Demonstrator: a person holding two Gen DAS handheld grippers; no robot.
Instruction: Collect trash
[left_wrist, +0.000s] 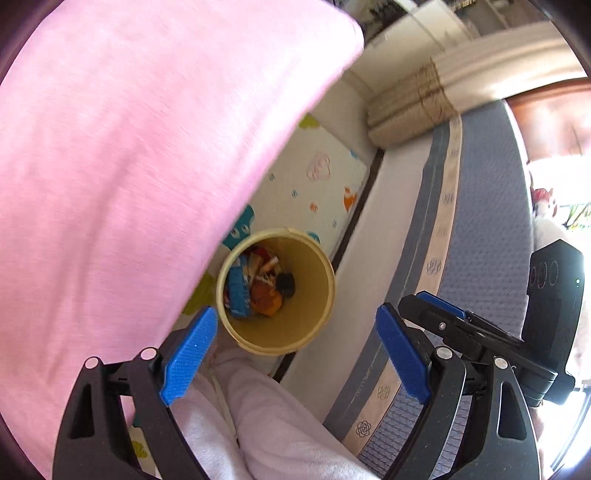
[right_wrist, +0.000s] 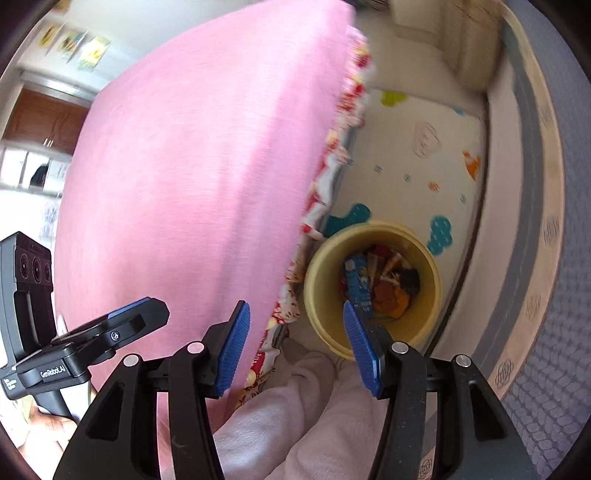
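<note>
below, a yellow bin (left_wrist: 317, 295) of wrappers stands on a cartoon-print mat (left_wrist: 317, 184) beside pink bedding (left_wrist: 129, 166); both tools (left_wrist: 295, 354) (right_wrist: 295, 347) released.

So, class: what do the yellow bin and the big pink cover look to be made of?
Yellow bin: probably plastic, going by its smooth, evenly coloured wall with a dull sheen. Pink cover: cloth, matte and faintly mottled, draping over an edge; the exact fibre can't be told.

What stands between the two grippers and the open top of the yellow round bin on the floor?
Nothing visible does. The yellow round bin stands open-topped on the patterned play mat, wrappers inside. The left gripper and right gripper are empty above it. The pink cloth hangs beside the bin, not over it.
</note>
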